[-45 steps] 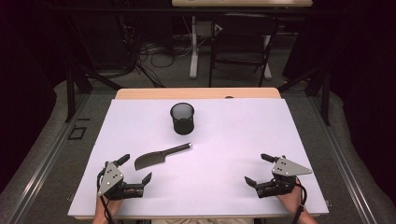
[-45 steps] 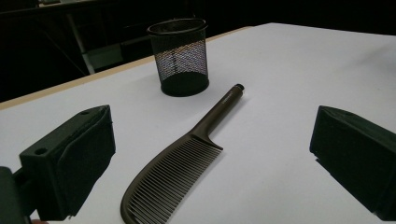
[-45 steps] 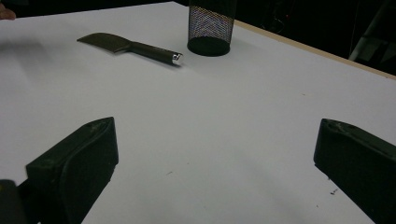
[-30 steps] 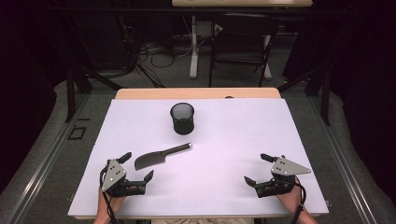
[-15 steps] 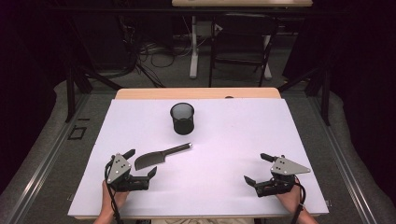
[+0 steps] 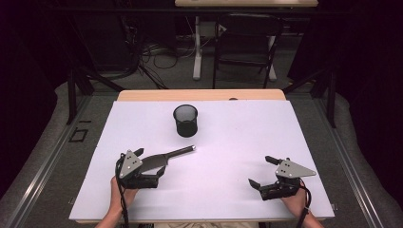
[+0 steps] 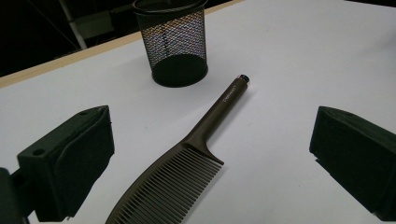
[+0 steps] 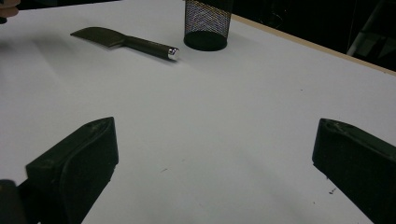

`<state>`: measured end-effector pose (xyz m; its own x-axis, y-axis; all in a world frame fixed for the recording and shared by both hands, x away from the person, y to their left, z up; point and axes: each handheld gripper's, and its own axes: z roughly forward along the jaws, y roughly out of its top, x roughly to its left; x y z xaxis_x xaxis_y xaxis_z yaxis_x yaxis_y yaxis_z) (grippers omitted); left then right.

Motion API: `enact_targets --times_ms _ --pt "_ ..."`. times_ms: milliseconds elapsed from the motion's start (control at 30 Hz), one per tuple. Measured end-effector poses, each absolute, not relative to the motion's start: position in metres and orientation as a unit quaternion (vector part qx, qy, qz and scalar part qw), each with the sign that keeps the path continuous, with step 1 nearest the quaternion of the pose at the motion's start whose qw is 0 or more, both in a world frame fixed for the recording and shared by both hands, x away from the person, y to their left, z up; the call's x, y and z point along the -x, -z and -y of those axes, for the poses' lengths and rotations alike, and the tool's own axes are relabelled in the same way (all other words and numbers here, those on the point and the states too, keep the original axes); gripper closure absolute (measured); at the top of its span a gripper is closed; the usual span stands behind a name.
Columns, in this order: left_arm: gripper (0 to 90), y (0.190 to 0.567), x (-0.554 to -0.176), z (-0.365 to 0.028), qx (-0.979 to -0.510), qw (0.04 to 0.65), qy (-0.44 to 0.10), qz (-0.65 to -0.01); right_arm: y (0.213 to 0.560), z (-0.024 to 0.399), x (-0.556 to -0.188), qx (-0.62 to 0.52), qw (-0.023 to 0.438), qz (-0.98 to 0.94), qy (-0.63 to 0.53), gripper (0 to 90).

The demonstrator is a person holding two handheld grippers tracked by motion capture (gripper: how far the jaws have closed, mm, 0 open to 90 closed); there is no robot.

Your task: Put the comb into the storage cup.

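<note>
A dark brown comb (image 6: 172,155) lies on the white table top (image 6: 237,137), its handle pointing toward a black mesh cup (image 6: 185,120) that stands upright behind it. My left gripper (image 6: 153,162) is open, low over the comb's toothed head, one jaw on each side. In the left gripper view the comb (image 7: 187,172) runs up between the left gripper's (image 7: 210,154) jaws, apart from both pads, with the mesh cup (image 7: 173,42) beyond. My right gripper (image 6: 260,171) stands open near the front right with nothing in it. The right gripper view shows the comb (image 8: 126,41) and the cup (image 8: 208,23) far off.
A wooden strip (image 6: 199,95) edges the table's far side. Beyond it stand a chair (image 6: 244,42) and table legs among cables on the dark floor. Bare white surface lies between the two grippers and to the right of the cup.
My left gripper has moved forward and to the right until its open jaws straddle the comb's head. The comb, the cup and my right gripper have stayed put.
</note>
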<state>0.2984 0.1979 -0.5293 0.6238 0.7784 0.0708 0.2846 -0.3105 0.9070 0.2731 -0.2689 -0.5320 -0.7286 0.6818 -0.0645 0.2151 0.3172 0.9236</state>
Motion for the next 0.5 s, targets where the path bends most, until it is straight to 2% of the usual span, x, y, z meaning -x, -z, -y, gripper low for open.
enact_targets --times_ms 500 --pt "0.3 0.53 -0.314 -0.181 -0.77 0.459 -0.262 -0.358 0.532 0.268 -0.273 -0.289 0.228 -0.779 -0.508 0.1"
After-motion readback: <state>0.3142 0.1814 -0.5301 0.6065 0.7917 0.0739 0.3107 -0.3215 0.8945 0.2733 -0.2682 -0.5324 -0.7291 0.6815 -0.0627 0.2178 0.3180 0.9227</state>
